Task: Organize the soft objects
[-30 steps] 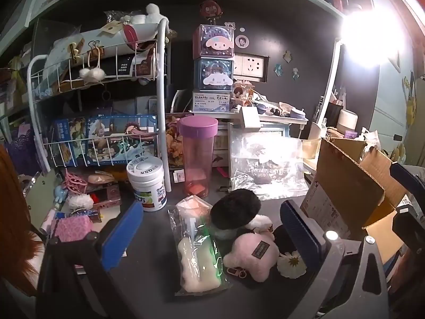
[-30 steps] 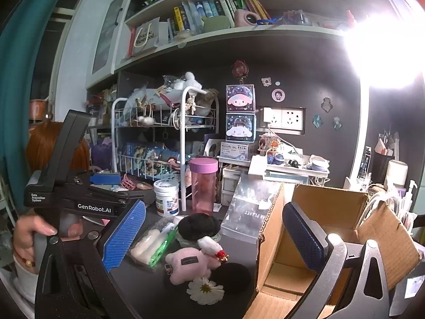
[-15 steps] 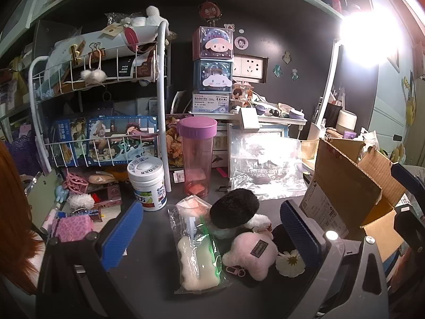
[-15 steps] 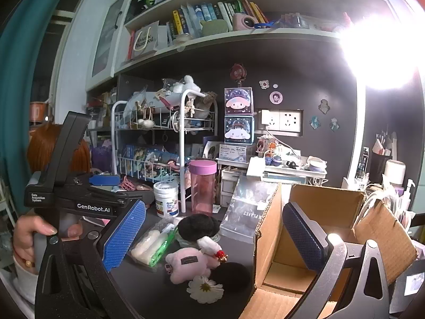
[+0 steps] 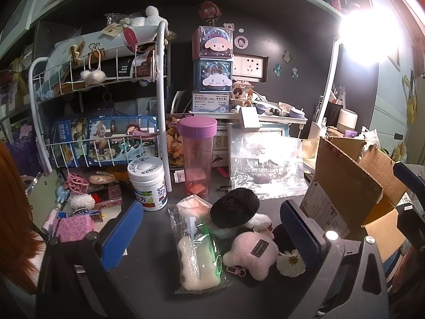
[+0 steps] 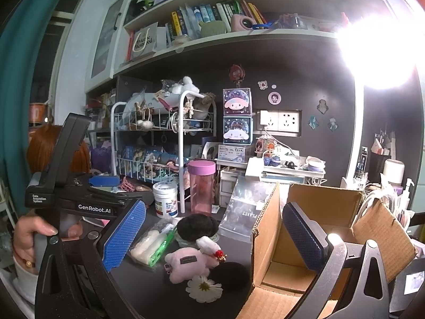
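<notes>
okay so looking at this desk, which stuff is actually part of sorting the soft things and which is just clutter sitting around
Part of the job:
pink plush
black fluffy pad
white flower
bagged sponge
cardboard box

Just lying about:
pink tumbler
white jar
wire rack
clear plastic bag

Dim room, blown-out lamp (image 5: 372,40) glare upper right, fisheye-bent edges, sharp centre

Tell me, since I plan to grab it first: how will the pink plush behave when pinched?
The pink plush looks stuffed and furry, so it should squash between the pads and probably weighs little. It lies flat, so rolling seems unlikely. Its clip may dangle or snag. It touches the white flower, which might shift.
</notes>
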The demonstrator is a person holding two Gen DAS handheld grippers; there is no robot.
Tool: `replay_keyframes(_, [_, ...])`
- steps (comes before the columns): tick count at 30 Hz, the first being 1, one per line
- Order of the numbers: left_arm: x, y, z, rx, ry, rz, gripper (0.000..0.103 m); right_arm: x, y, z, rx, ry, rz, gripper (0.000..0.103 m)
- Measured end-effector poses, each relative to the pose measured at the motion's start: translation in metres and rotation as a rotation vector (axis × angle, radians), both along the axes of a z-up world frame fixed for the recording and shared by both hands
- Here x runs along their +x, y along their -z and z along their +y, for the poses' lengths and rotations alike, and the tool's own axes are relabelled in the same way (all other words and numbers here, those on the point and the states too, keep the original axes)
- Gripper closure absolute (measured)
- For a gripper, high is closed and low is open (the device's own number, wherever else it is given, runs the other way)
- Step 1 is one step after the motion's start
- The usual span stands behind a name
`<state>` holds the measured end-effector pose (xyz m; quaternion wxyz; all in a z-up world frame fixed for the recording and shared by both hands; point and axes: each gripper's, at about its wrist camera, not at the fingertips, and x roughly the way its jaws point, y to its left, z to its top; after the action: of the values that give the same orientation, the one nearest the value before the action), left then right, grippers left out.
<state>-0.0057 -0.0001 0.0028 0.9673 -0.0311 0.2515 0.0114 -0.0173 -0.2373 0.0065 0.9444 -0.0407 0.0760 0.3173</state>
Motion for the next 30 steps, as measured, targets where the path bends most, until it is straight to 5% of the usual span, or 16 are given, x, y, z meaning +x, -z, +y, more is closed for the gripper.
replay_keyframes(17, [0.01, 0.006, 0.006, -0.003, 0.009, 0.06, 0.0, -0.011, -0.006, 0.013, 0.003, -0.012, -0.041, 0.0])
replay_keyframes(19, [0.016, 0.008, 0.014, -0.002, -0.002, 0.17, 0.0, -0.013, -0.008, 0.023, -0.044, -0.002, -0.056, 0.0])
replay_keyframes(26, [0.026, 0.027, 0.052, 0.011, -0.013, 0.12, 0.0, -0.002, 0.001, 0.077, -0.178, -0.156, 0.04, 0.0])
replay_keyframes(30, [0.031, 0.042, 0.071, 0.021, -0.016, 0.122, 0.0, 0.006, 0.024, 0.111, -0.251, -0.187, 0.103, 0.023])
